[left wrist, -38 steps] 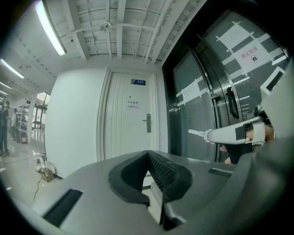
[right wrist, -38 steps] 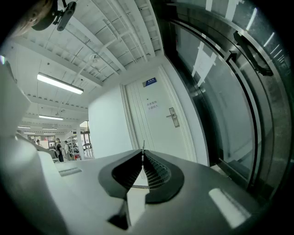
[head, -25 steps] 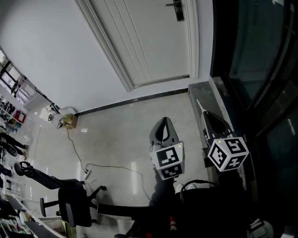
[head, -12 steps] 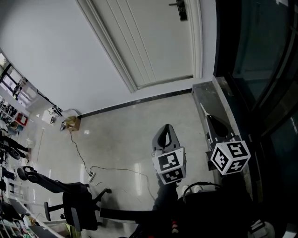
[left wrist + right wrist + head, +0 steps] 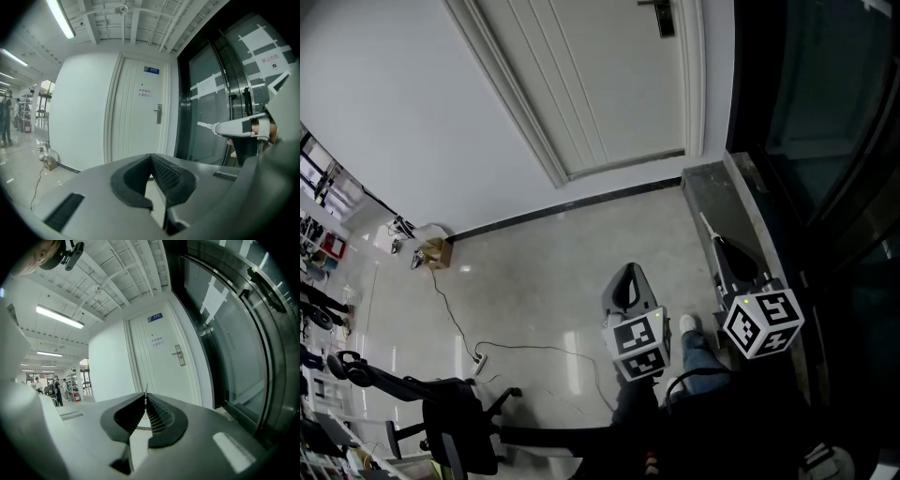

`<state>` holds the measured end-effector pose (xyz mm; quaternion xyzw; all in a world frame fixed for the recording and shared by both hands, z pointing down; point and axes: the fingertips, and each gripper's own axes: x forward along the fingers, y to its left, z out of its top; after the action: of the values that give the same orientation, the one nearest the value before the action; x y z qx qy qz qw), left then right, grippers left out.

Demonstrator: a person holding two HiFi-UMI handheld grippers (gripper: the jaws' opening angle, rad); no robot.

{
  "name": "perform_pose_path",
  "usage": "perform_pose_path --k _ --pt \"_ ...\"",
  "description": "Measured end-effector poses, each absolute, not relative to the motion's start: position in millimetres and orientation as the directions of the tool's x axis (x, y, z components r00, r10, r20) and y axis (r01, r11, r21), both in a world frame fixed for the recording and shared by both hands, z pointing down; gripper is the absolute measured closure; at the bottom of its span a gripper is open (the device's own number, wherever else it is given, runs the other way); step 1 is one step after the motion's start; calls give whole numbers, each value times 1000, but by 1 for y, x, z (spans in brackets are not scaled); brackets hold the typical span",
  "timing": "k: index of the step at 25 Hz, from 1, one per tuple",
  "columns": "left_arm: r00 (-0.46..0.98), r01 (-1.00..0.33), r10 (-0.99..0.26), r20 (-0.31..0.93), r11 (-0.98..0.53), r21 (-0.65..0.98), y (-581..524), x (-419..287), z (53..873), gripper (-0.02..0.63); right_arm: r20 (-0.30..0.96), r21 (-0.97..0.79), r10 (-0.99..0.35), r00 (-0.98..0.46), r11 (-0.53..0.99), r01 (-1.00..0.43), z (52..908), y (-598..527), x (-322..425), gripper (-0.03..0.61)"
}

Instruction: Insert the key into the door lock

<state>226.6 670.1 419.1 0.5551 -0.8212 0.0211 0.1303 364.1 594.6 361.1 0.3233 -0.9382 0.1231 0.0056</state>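
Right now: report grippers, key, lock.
Left gripper shut, empty. Right gripper shut on thin silver key. Metal lock on white door, not reached. No obstruction.

Grippers: two, the left gripper (image 5: 629,269) and the right gripper (image 5: 718,242); marker cubes: two, the left cube (image 5: 639,345) at lower centre of the head view and the right cube (image 5: 761,322) at lower right; key (image 5: 709,228): one; door (image 5: 609,84): one, upper centre; lock (image 5: 661,16): one, top edge; door signs: two, the blue sign (image 5: 151,70) and the paper notice (image 5: 144,92); cardboard box (image 5: 434,251): one; office chair (image 5: 450,427): one; floor cable (image 5: 450,314): one; shoe (image 5: 687,325): one.
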Motion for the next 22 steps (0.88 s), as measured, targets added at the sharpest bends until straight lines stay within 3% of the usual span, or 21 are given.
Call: perform_pose_path --k 22 --pt "-425 -891 -875 230 449 61 437 105 398 612 66 -242 -539 -840 808 -538 346 348 241 566"
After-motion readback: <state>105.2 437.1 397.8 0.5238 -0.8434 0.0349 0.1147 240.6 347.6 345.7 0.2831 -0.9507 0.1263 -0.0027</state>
